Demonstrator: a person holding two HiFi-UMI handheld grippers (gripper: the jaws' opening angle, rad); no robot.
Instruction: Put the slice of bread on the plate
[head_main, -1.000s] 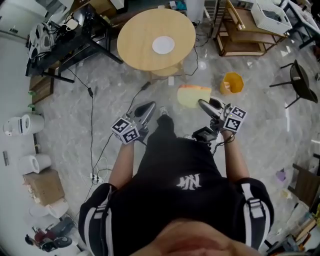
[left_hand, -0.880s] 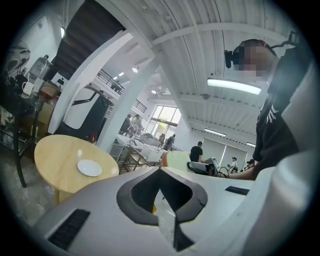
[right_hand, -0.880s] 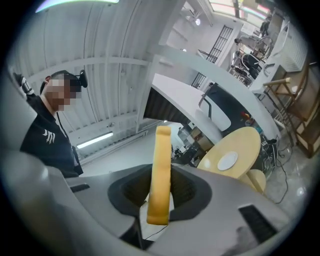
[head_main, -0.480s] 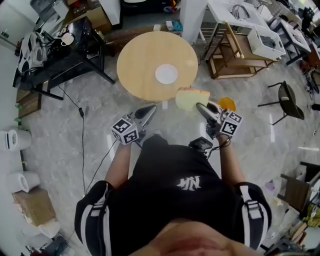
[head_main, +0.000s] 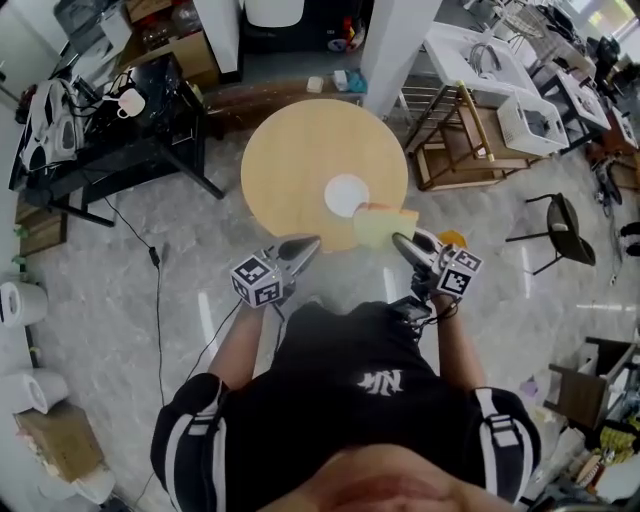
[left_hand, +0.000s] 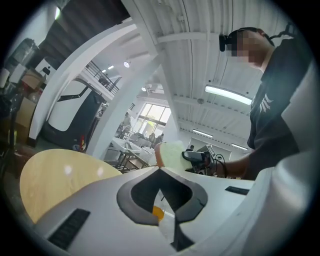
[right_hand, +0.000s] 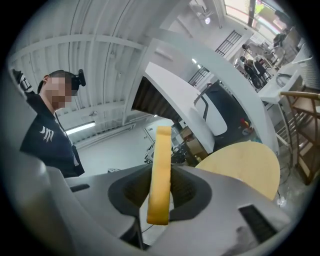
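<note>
The right gripper (head_main: 405, 243) pinches the pale yellow bread slice (head_main: 383, 226), its far edge over the small white round plate (head_main: 343, 193); left gripper (head_main: 303, 247) pressed together, empty.

Person wore a black tee (head_main: 370, 425), white chest logo (head_main: 378, 381), white-striped sleeves (head_main: 190, 440); the left gripper (head_main: 313, 241) and right gripper (head_main: 398, 239) were pale grey with marker cubes (head_main: 256, 281).

Plate rim and slice partly covered
Head view: the slice of bread (head_main: 386, 225) overlaps the rim of the plate (head_main: 340, 190) at five o'clock; the right gripper (head_main: 402, 240) hides the slice's near end under its fingers (head_main: 413, 249).
</note>
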